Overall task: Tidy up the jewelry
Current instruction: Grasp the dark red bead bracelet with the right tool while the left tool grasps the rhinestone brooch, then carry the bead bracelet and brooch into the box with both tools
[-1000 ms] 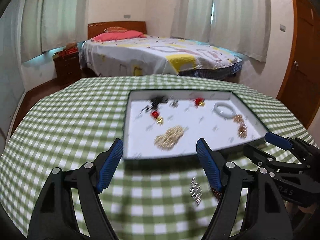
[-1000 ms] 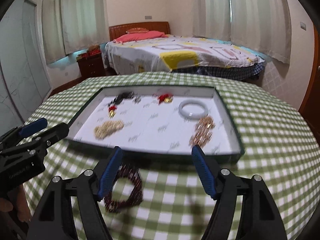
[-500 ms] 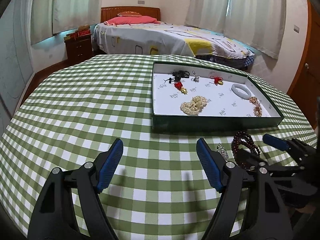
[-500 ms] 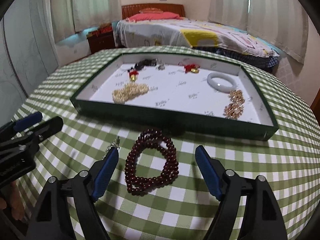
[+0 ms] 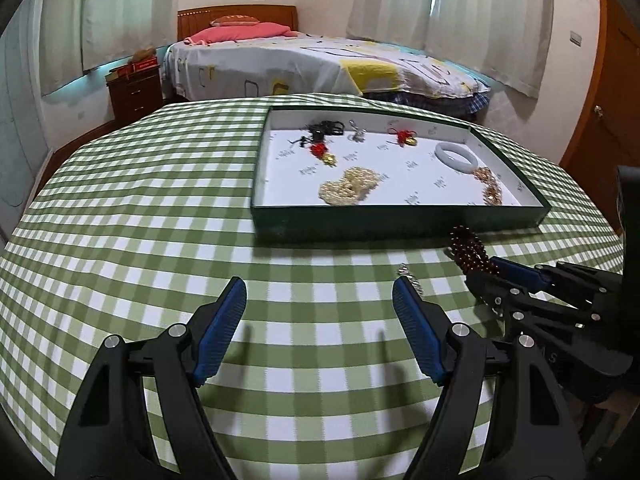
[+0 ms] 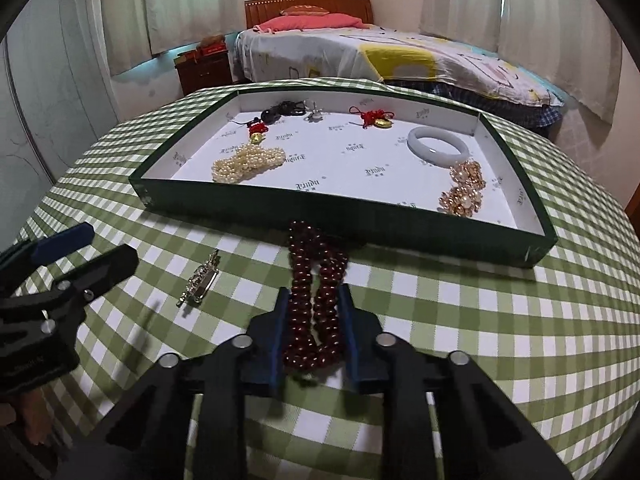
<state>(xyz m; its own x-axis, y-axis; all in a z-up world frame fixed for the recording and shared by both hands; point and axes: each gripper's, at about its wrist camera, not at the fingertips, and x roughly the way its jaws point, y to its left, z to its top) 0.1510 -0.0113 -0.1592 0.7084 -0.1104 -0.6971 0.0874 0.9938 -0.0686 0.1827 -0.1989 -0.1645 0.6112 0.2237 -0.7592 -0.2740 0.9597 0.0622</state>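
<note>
My right gripper (image 6: 312, 320) was closing its fingers on the red bead bracelet (image 6: 316, 280) lying on the tabletop (image 6: 480, 320) before the tray (image 6: 360, 220); loose loops might slip free. My left gripper (image 5: 320, 320) hung spread, empty.

Soft, even daylight filters through pale curtains (image 5: 472, 12) along the back walls, so the room is moderately bright with a slightly warm cast. No harsh glare shows; the white lining of the tray (image 6: 344, 152) is the brightest patch yet keeps its printed marks legible. Shadows are faint and diffuse: blurred grey smudges lie on the table (image 5: 132, 216) just ahead of the left tongs (image 5: 320, 300), and a dark band sits under the tray's near wall. Both views are sharp in the middle. The fisheye lens bends the table edge and walls into curves, and black vignetting rounds off every corner.
</note>
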